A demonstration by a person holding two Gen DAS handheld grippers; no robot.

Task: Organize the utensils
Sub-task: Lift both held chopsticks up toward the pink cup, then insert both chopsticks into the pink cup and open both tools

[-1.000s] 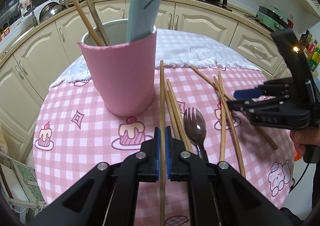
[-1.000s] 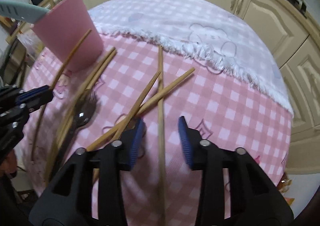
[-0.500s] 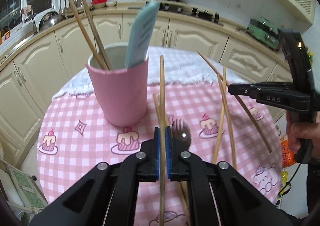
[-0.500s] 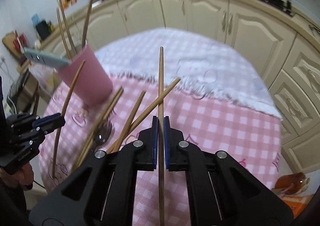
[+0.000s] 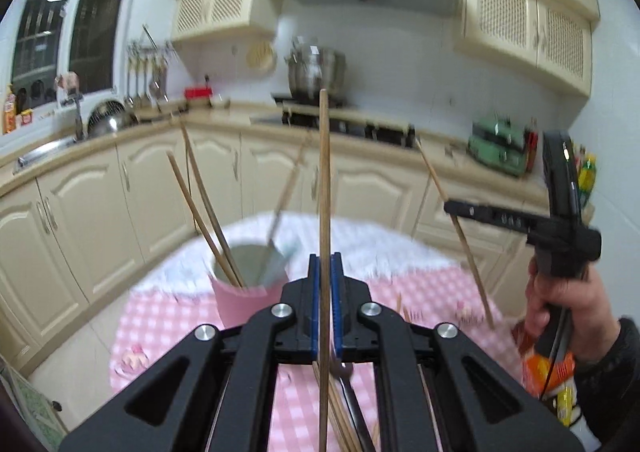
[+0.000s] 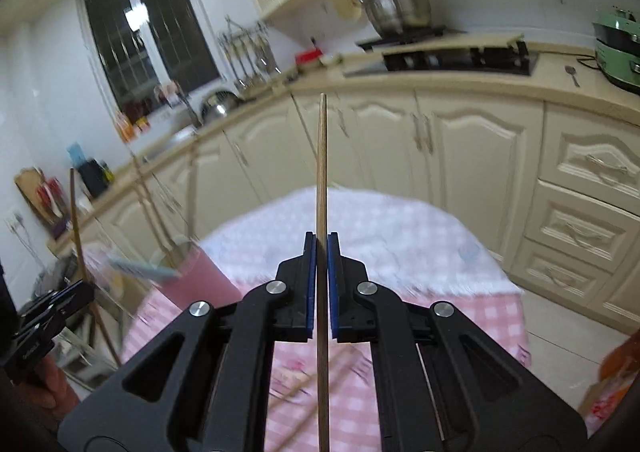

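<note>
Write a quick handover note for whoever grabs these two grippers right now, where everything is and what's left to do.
Left gripper: shut on one chopstick, lifted clear of the table.
Right gripper: shut on another chopstick, also lifted.
Pink cup stands on the checked tablecloth and already holds chopsticks and a spatula.
Left to do: drop both held chopsticks into the cup, then collect the loose chopsticks and dark spoon lying on the cloth.

two lifted wooden chopsticks (image 5: 325, 187), one (image 6: 321, 179) apiece

Cream cabinets (image 5: 100, 203), dark window (image 6: 132, 47), prob. night
</note>
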